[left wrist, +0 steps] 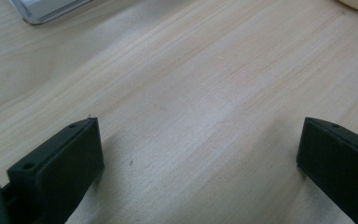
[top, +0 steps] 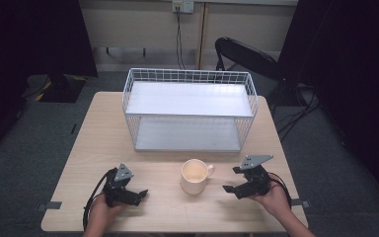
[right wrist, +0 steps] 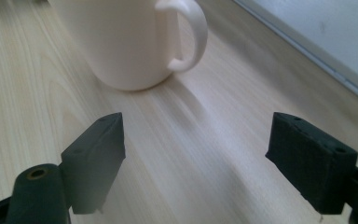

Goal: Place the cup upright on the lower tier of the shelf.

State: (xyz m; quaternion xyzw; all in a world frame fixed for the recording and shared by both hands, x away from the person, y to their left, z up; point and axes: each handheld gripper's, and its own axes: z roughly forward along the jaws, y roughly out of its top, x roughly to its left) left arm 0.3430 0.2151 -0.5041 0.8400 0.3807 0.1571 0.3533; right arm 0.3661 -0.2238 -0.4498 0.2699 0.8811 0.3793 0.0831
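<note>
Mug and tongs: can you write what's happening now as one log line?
mug: upright on table, free | right tongs: open, beside mug | left tongs: open, empty | rack: behind mug

A light wooden table [top: 103, 143] is standing on grey carpet, carrying 2 things directly on its top. A white wire rack [top: 189, 109] with 2 pale shelves is sitting toward the far edge, its lower shelf resting flat on the wood. A cream mug [top: 195, 176] is standing upright near the front edge, just in front of the rack, its handle pointing right.
</note>
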